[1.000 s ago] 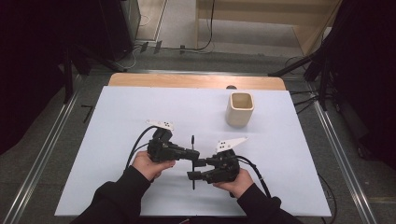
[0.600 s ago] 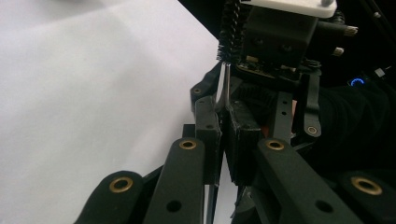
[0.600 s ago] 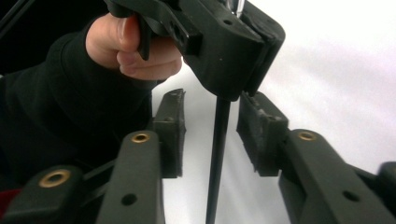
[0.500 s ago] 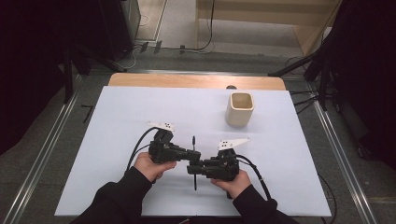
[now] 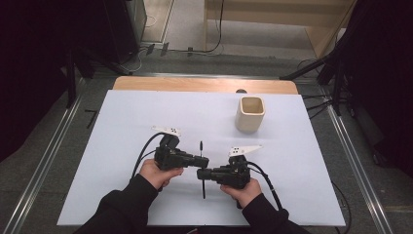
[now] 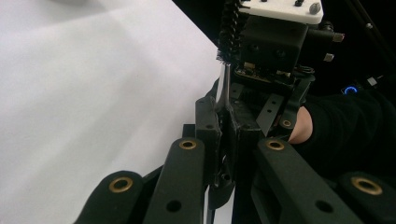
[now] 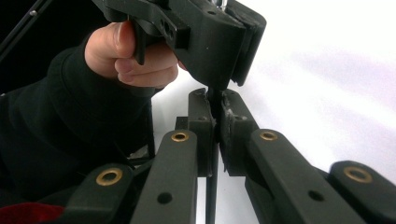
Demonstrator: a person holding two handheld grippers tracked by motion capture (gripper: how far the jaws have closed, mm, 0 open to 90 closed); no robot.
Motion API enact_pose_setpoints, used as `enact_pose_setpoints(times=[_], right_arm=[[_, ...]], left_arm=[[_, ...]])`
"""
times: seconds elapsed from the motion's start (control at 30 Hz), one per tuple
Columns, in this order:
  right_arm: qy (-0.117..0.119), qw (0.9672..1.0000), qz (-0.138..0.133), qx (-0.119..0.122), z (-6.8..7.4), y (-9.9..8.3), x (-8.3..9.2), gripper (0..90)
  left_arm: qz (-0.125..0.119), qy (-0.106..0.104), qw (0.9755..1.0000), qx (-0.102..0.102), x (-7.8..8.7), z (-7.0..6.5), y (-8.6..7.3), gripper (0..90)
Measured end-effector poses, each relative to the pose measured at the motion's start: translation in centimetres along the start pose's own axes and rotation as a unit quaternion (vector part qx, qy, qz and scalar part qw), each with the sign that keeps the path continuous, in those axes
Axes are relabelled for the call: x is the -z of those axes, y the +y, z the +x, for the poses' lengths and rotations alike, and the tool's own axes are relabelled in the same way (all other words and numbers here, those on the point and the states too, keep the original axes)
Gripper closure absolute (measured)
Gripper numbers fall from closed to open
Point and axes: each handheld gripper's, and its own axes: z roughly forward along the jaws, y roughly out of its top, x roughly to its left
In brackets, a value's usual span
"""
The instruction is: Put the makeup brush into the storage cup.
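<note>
A thin black brush (image 5: 201, 146) with a bristled tip (image 6: 229, 28) hangs level over the white table sheet (image 5: 122, 126), near its front. My left gripper (image 5: 205, 161) comes in from the left and is shut on the brush's wire stem (image 6: 226, 86), just below the bristles. Opposite it, my right gripper (image 5: 199, 174) comes in from the right; its jaws have just been closing and now clamp the brush's dark handle (image 7: 212, 186). The two pairs of fingertips sit almost touching, nose to nose.
A beige square cup (image 5: 250, 114) stands upright at the back right of the sheet. A wooden table edge (image 5: 204, 84) runs along the back. Metal rails (image 5: 48, 146) flank both sides, and cables trail from the grippers.
The right gripper's jaws have closed onto the brush's handle. Both hands stay where they were, and the left gripper's grip is unchanged.
</note>
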Motion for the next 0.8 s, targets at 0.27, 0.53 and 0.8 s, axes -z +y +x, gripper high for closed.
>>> enact_pose_setpoints(times=[0.27, 0.53, 0.8], right_arm=[[-0.002, 1.0, 0.0, 0.006, 0.1, 0.2, -0.1, 85.9], [-0.004, 1.0, -0.002, 0.006, 0.0, 0.3, 0.2, 85.9], [-0.014, 0.9999, 0.003, 0.009, -0.3, 0.4, 0.4, 85.9]], left_arm=[[0.002, -0.001, 1.0, 0.0, 0.3, 0.2, 0.0, 84.2], [-0.002, 0.017, 0.9998, 0.005, 0.6, 0.0, 0.2, 59.9], [-0.017, 0.065, 0.9966, -0.047, 1.3, -0.6, 0.2, 35.5]])
